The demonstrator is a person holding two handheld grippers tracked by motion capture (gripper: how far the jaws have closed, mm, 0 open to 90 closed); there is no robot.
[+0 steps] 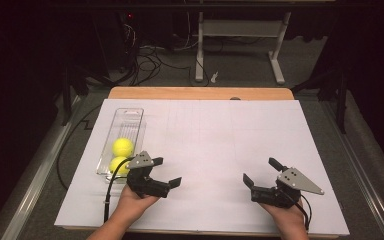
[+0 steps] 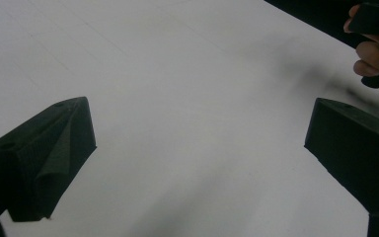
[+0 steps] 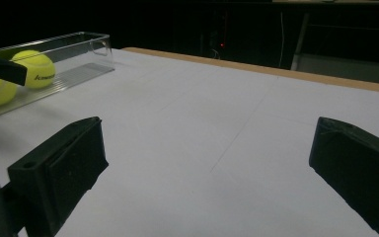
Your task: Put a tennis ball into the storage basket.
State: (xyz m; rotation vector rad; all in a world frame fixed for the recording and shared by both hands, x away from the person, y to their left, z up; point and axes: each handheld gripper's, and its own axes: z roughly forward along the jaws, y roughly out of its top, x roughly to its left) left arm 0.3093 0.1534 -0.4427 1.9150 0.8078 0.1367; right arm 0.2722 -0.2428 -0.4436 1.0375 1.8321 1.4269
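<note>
Resting: left gripper point(image 1: 168, 172) and right gripper point(image 1: 260, 172), jaws spread, empty.
Done: two tennis balls point(image 1: 122, 147) lay in clear tray point(image 1: 129, 116).
Left: apparently nothing.

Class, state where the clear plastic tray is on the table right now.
In the high view, the clear tray lies on the table's left side, just beyond the left gripper, holding two tennis balls.

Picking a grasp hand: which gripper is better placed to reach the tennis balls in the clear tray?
Left. The left gripper is open right beside the tray holding both tennis balls. The right gripper, also open, sits well across the table.
</note>
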